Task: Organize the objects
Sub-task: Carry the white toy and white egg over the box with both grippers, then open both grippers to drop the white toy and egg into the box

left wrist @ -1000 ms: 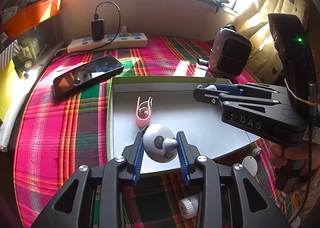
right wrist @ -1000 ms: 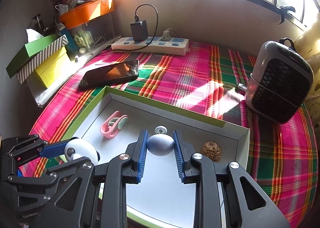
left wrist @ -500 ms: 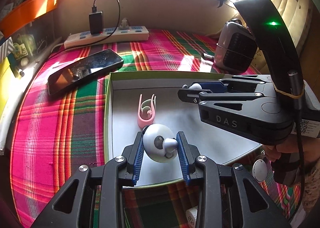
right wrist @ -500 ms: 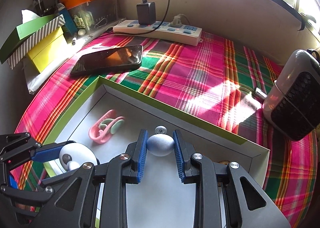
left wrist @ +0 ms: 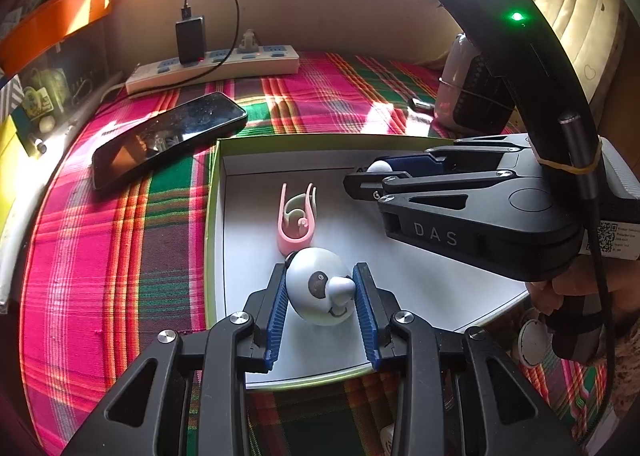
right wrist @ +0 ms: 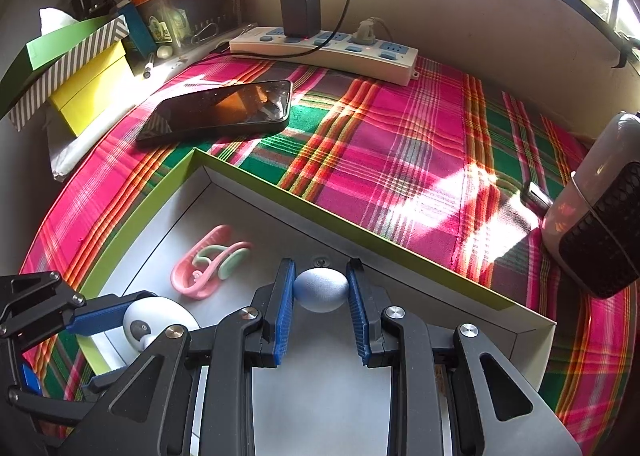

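Observation:
A white box lid with a green rim (left wrist: 211,223) lies on the plaid cloth. My left gripper (left wrist: 323,268) is shut on a white round toy head with a snout (left wrist: 316,296), held just above the lid's near left part. A pink and green clip (left wrist: 297,215) lies right behind it. My right gripper (right wrist: 320,264) is shut on a pale blue-grey egg (right wrist: 320,291) over the far side of the lid (right wrist: 360,224). A small round button (right wrist: 320,261) sits behind the egg. In the left wrist view the right gripper (left wrist: 356,174) reaches in from the right.
A black phone (left wrist: 168,135) lies left of the lid and a power strip (left wrist: 212,67) runs along the back wall. A small heater (right wrist: 600,207) stands at the right. Stacked boxes (right wrist: 80,67) crowd the left edge. White round caps (left wrist: 530,340) lie beside a person's hand (left wrist: 560,292).
The right gripper has carried the egg leftward and lower over the lid, nearer the clip; a brown walnut has dropped out of its view. The left gripper has stayed put with the toy head.

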A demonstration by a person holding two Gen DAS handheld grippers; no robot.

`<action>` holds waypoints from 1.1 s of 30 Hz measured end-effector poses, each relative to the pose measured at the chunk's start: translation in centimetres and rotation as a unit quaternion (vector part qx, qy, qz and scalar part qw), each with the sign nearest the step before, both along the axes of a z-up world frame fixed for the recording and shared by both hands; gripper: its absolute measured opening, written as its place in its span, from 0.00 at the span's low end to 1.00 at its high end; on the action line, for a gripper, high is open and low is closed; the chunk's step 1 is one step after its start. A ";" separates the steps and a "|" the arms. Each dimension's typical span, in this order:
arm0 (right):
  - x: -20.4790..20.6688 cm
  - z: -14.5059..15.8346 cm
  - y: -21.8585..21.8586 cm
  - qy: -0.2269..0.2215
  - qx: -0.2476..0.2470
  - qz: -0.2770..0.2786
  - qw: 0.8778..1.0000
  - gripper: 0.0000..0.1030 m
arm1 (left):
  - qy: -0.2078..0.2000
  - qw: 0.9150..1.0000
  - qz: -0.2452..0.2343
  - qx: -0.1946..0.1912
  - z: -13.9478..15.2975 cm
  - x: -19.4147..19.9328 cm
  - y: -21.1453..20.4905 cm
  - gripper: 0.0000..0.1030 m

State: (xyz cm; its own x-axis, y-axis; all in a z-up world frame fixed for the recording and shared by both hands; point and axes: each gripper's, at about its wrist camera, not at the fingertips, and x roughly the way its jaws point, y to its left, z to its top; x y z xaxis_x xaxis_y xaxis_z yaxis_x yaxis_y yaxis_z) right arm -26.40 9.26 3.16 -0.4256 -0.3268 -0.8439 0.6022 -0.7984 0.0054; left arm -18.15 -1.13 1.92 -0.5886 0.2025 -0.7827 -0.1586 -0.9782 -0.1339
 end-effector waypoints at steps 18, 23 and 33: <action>-0.1 -0.2 -0.2 -0.005 0.011 -0.001 1.000 0.27 | -0.001 1.000 0.000 0.001 -0.2 -0.1 0.1 0.30; -0.1 -0.2 -0.2 -0.007 0.010 -0.002 1.000 0.32 | -0.002 1.000 -0.001 0.000 -0.2 -0.2 0.1 0.30; 0.1 -0.1 -0.1 -0.010 -0.001 -0.005 1.000 0.45 | -0.002 1.000 0.000 -0.002 -0.2 -0.1 0.1 0.35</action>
State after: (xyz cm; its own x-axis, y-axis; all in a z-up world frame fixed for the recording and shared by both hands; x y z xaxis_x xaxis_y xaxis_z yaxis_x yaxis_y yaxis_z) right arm -26.34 9.15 3.10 -0.4121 -0.3236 -0.8517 0.5940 -0.8043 0.0182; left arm -18.23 -1.00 1.74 -0.5850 0.1992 -0.7862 -0.1584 -0.9788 -0.1301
